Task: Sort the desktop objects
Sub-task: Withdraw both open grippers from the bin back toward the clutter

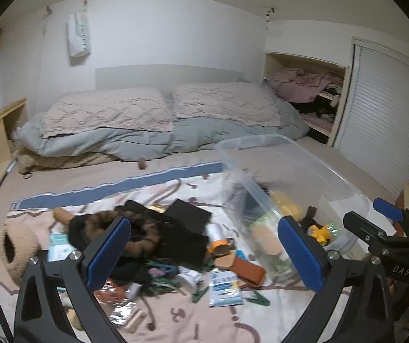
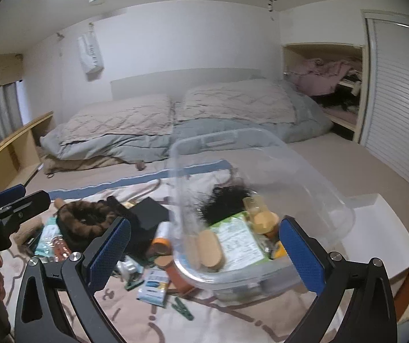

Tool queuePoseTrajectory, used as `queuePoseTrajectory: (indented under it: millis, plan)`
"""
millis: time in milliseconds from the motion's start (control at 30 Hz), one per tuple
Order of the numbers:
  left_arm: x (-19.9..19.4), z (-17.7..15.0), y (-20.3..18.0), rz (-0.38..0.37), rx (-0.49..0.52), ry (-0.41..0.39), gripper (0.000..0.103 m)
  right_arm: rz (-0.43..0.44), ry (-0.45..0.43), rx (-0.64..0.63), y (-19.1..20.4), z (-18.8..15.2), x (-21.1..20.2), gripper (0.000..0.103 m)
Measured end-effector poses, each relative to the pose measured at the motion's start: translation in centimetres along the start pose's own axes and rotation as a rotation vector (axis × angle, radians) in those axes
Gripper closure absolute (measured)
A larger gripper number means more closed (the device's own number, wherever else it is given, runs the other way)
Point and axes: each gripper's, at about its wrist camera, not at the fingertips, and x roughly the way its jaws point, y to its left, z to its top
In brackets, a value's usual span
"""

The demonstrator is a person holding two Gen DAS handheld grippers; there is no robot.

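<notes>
Just ahead of the left gripper (image 1: 204, 257), whose jaws gape wide and hold nothing, lies the pile of small things (image 1: 158, 245). The clear bin (image 2: 261, 200) sits between the fingers of the right gripper (image 2: 204, 254), likewise spread and empty.

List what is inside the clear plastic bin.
In the clear plastic bin: black fuzzy item, green-white packet, tan oval piece, yellow container. Anything beneath them is covered.
</notes>
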Motion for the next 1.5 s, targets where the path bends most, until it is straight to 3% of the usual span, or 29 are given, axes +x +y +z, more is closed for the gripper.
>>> queuePoseTrajectory:
  millis: [533, 933, 1500]
  plan:
    - [-4.1, -2.8, 8.5, 0.183, -0.064, -0.029, 0.000, 0.150, -0.001, -0.078, 7.1, -0.1, 1.7, 0.000]
    - [-5.6, -4.0, 13.7, 0.179, -0.159, -0.042, 0.000, 0.229, -0.034, -0.143, 10.7, -0.2, 2.0, 0.000]
    - [-6.9, -4.9, 16.8, 0.238, -0.167, -0.046, 0.000, 0.246, -0.016, -0.174, 12.4, -0.7, 1.6, 0.000]
